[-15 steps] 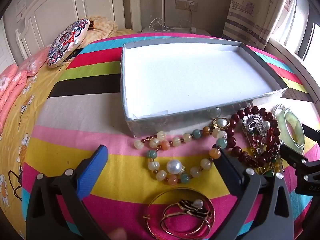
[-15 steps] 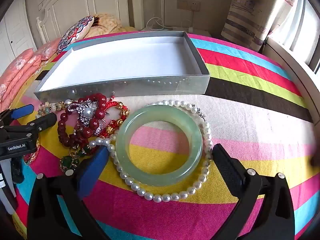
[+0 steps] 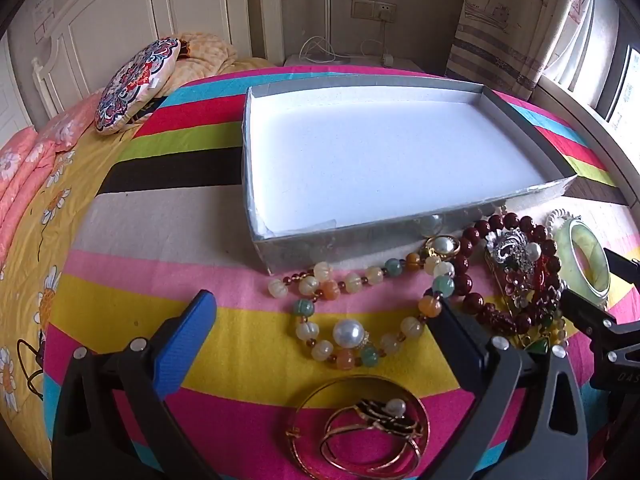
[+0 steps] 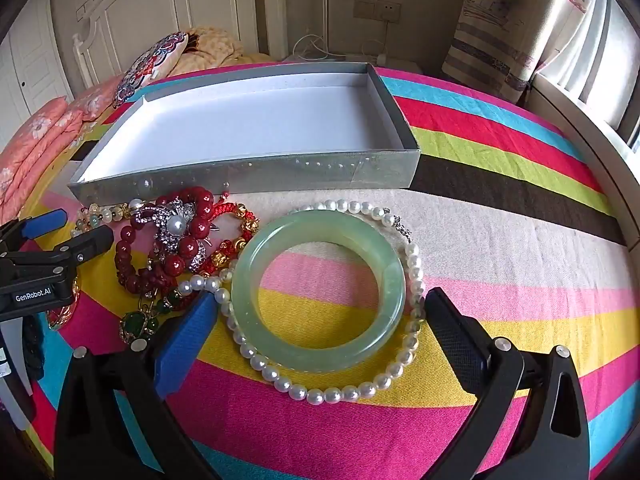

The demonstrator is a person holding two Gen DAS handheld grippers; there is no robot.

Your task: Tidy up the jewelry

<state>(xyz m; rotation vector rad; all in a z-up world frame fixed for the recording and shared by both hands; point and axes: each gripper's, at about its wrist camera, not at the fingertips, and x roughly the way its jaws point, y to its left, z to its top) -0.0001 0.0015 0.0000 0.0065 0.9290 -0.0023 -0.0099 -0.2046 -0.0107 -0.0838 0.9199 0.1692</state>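
We find the jewelry lying in a loose heap on a striped bedspread (image 4: 500,216), just in front of the near wall of a shallow grey box (image 4: 248,176) with a white floor. No piece is inside the box.

Nearest the right gripper (image 4: 320,316) we note a pale green bangle (image 4: 318,292) lying flat, ringed by a pearl necklace (image 4: 332,394) that touches it on several sides. To its left lie a dark red bead bracelet (image 4: 192,240), a silver brooch (image 4: 176,226) with a pearl centre resting on top of those beads, a red cord bracelet with gold beads (image 4: 240,236) and a green pendant (image 4: 136,326).

In the left wrist view a string of cream, orange and green beads (image 3: 348,280) with one large pearl runs from the box front towards the left gripper (image 3: 320,320). Below it a gold bangle (image 3: 356,428) encircles thinner gold rings and a black-and-pearl ornament.

We record both tongs as released: the fingers of each stand wide apart and press on nothing. The right gripper's fingers flank the green bangle and pearl necklace, its blue finger touching or just beside the pearls. The left gripper's fingers flank the mixed bead string without clamping it.

Beyond the box we see a patterned cushion (image 3: 136,84), a white headboard (image 3: 132,20) and a curtain (image 3: 520,20).
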